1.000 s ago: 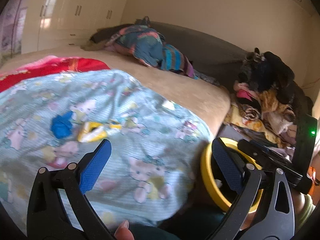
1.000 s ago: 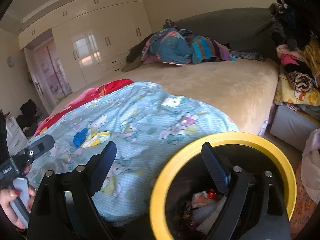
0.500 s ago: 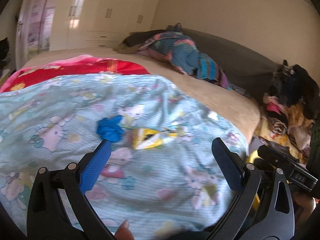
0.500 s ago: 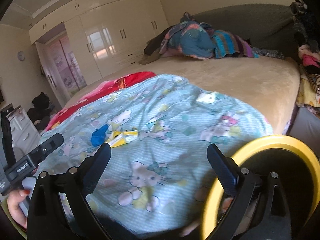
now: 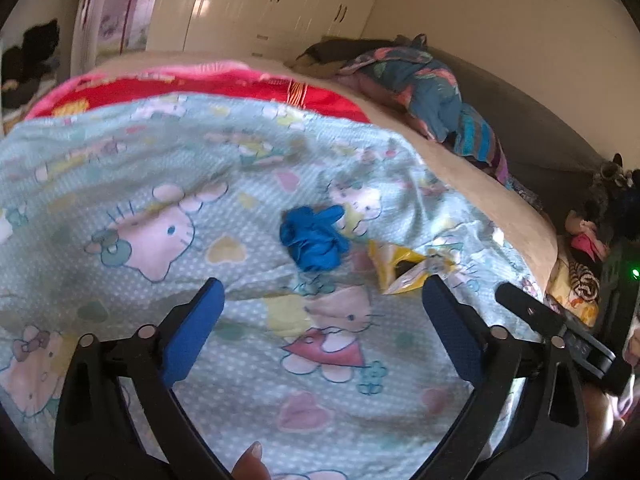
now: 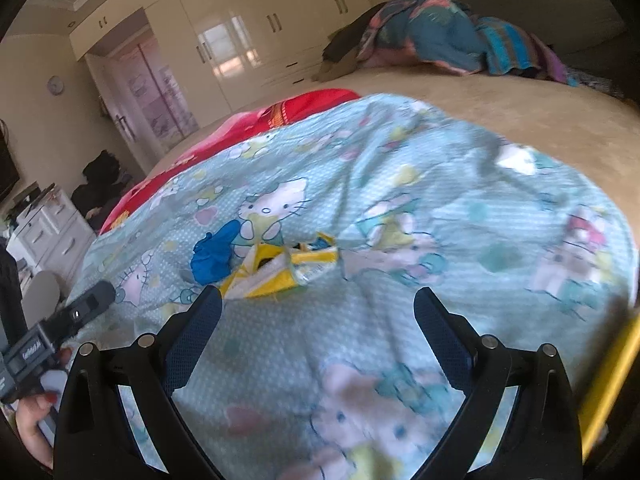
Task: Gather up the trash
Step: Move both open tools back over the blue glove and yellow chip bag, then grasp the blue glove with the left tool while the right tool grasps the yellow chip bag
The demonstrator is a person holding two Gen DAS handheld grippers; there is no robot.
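Blue glove (image 5: 314, 238), yellow wrapper (image 5: 400, 270) beside it, on blanket (image 5: 160, 184)

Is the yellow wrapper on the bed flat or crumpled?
Crumpled: the yellow wrapper lies torn open in folds on the blanket, beside the blue glove.

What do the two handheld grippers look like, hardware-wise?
Both match: the left gripper and the right gripper each have a black plastic frame with slotted cut-outs and round silver pivot pins. Their two fingers carry textured blue pads. From the right wrist camera the left unit shows as a black handle with a white-lettered label; the hand around it wears red nail polish.
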